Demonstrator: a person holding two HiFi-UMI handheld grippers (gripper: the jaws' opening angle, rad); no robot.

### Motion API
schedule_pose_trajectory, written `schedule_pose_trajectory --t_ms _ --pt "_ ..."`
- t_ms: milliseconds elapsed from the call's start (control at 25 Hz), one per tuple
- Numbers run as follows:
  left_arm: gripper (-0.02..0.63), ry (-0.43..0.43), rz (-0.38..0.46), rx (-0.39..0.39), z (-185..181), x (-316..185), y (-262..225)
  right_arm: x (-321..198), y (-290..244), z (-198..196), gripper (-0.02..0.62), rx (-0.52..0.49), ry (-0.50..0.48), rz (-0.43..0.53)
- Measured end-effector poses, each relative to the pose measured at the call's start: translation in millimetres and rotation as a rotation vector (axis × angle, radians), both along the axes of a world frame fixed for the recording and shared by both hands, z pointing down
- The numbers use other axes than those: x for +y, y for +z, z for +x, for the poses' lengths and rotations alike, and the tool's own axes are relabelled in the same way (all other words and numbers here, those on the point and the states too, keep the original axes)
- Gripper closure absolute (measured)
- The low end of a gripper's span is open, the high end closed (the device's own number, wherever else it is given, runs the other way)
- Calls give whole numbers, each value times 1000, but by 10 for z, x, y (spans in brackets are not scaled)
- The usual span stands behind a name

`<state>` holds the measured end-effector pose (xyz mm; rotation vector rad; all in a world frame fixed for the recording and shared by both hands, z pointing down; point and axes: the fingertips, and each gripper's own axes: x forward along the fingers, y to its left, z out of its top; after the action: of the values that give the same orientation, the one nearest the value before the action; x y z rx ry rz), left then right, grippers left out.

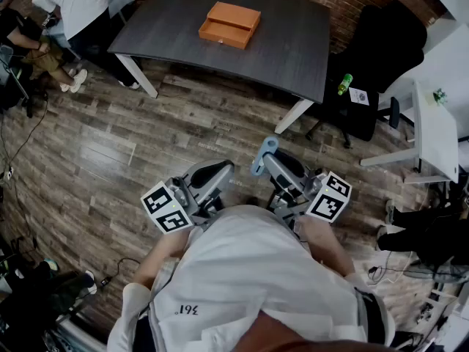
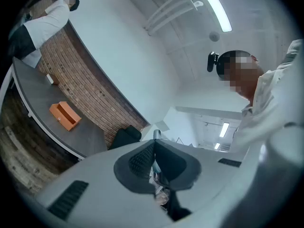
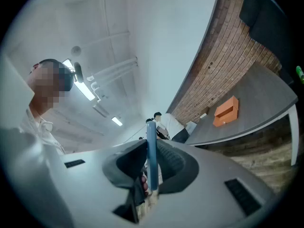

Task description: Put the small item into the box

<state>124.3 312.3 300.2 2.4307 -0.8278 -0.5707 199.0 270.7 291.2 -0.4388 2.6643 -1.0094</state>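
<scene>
At the far left of the head view, two people (image 1: 64, 6) stood and sat beside the end of the one dark table (image 1: 293, 42), well apart from the grippers. A single orange box (image 1: 229, 24) lay on that table, near the middle and towards its far edge, with bare tabletop all round it. A stretch of wooden floor (image 1: 110, 145) lay between the table and the person holding the tools.

There were two grippers, both held close to the person's chest and tilted upward. The left gripper (image 2: 153, 145) had its jaws pressed together with nothing between them. Just beside it, the right gripper (image 3: 151, 148) pinched the one small item (image 3: 151, 129), a thin blue piece standing upright between the pads and poking out above them. The item was thus well apart from the box.

Further right, one black chair (image 1: 381, 46) stood at the table's right end, with one green bottle (image 1: 344, 84) on its seat. One white desk (image 1: 434, 127) stood at the right edge.
</scene>
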Motion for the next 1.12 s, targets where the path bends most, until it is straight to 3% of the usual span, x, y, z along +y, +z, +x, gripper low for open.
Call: schedule_pose_trajectory --t_ms 720,1120 --pt "597 12 -10 15 -24 -16 11 -9 16 11 520 34 18 2" --pt "597 29 -30 20 -327 -56 88 -95 107 -246 520 48 46 -24"
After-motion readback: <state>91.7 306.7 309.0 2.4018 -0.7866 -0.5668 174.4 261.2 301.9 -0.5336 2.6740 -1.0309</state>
